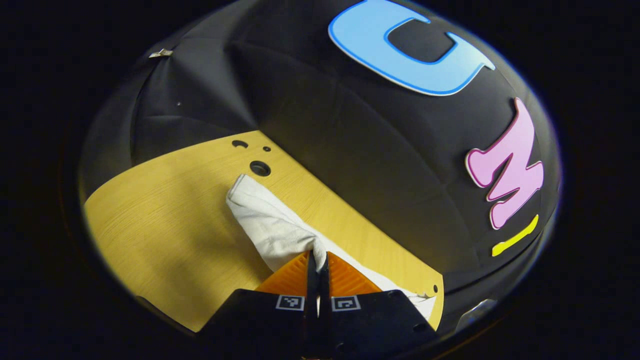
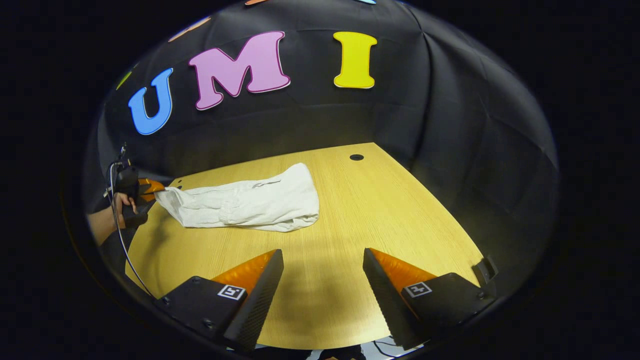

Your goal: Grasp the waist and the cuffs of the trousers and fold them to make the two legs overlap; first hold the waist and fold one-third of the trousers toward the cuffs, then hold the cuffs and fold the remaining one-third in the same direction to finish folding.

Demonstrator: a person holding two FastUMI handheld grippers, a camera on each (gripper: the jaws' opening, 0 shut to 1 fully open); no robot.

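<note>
left gripper (image 1: 317, 260): jaws closed tight on a bunched end of the white trousers (image 1: 270, 225); cloth pinched right at the fingertips, and from there it runs away across the worktop (image 1: 165, 225) toward the far corner. cannot tell whether the pinched end is waist or cuffs. trousers' far end lies just short of a round hole (image 1: 260, 168) in the worktop, near the back edge. a strip of cloth also trails along the worktop's right-hand edge, close to the booth wall.

right gripper view: right gripper (image 2: 322, 270) with jaws wide apart, nothing between them, hovering over bare worktop (image 2: 400, 215) near the front edge. trousers (image 2: 250, 202) lie well ahead of it, left of centre, in a loose flattened heap with a rounded, doubled-over edge on the right and a tapering end on the left. that tapered end meets the left gripper (image 2: 150, 189), held by a hand (image 2: 120, 205) at the worktop's left edge; a cable hangs from it.

open room: broad bare wood to the right of the trousers up to the right-hand edge and the back corner, where one small hole (image 2: 356, 157) sits; a clear band between the right gripper and the trousers' near edge.
</note>
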